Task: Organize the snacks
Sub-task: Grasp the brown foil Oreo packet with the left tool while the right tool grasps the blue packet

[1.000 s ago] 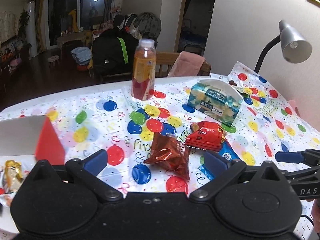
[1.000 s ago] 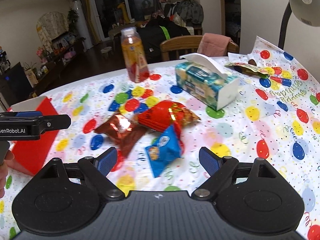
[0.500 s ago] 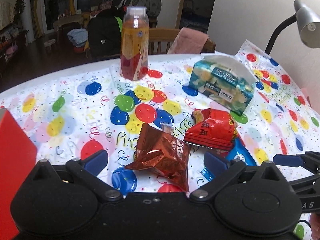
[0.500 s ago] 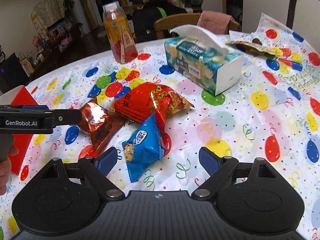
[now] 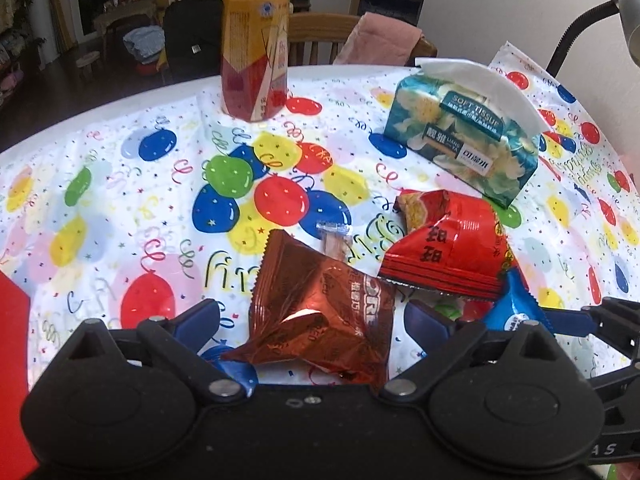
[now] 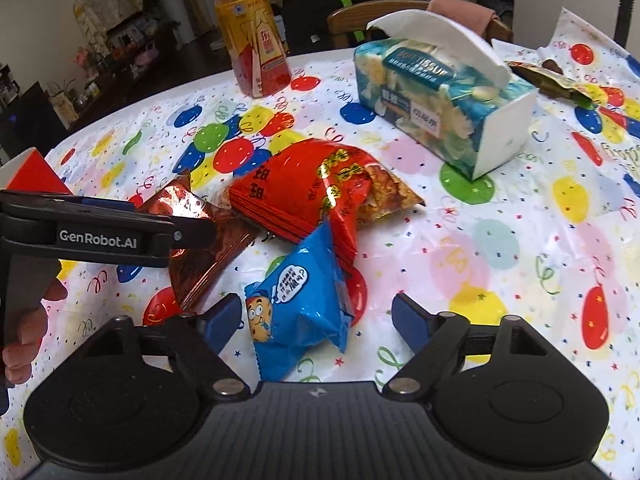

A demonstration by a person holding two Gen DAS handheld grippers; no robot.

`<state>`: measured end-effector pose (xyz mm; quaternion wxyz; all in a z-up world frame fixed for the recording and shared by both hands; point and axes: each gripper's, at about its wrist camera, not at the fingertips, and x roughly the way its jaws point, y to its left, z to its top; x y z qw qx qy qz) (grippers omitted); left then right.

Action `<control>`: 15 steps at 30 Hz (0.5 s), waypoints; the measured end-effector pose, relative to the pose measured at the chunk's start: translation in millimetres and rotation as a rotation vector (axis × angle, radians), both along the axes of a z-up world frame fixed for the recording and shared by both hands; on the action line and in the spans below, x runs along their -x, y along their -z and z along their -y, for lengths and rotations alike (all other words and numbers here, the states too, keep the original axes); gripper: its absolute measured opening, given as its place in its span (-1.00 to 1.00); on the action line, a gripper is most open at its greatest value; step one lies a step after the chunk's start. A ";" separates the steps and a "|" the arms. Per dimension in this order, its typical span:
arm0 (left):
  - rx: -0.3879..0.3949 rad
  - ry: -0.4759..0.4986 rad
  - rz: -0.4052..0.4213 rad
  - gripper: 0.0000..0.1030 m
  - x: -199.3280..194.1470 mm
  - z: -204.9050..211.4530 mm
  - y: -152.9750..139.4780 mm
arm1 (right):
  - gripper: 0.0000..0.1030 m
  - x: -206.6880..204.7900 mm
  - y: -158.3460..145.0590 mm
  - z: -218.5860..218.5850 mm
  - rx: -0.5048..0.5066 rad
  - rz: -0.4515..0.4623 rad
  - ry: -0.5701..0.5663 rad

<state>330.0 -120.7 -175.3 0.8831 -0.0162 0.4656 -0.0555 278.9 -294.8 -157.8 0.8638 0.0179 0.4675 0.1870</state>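
Note:
Three snack packets lie bunched on the balloon-print tablecloth. A shiny brown foil packet (image 5: 320,312) lies between the open fingers of my left gripper (image 5: 316,326), its near end reaching under the gripper body. My right gripper (image 6: 318,318) stands open around a blue cookie packet (image 6: 302,300). A red packet (image 6: 312,196) lies just beyond both, overlapping the blue one (image 5: 516,308). In the right wrist view the left gripper (image 6: 120,228) comes in from the left over the brown packet (image 6: 192,236). A small clear-wrapped stick (image 5: 334,240) lies behind the brown packet.
An orange drink bottle (image 5: 256,40) stands at the table's far side. A teal tissue box (image 5: 464,132) sits to the right behind the red packet. A red box (image 6: 34,172) stands at the left edge. A lamp stem (image 5: 576,32) rises at far right; wooden chair (image 6: 380,16) behind.
Both grippers moved forward and down toward the snack pile. The brown packet now lies between the left fingers and the blue packet between the right fingers. Both stay open.

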 end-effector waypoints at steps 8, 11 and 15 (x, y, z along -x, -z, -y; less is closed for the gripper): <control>0.006 0.027 -0.010 0.54 -2.4 1.5 6.3 | 0.17 -3.5 5.2 -9.1 -0.009 -0.008 -0.019; 0.005 0.043 -0.008 0.36 -1.6 4.8 4.7 | 0.13 -2.2 4.4 -11.0 -0.003 -0.002 -0.021; 0.015 0.042 -0.009 0.24 0.3 3.4 2.8 | 0.12 -0.8 3.6 -12.5 0.006 -0.001 -0.021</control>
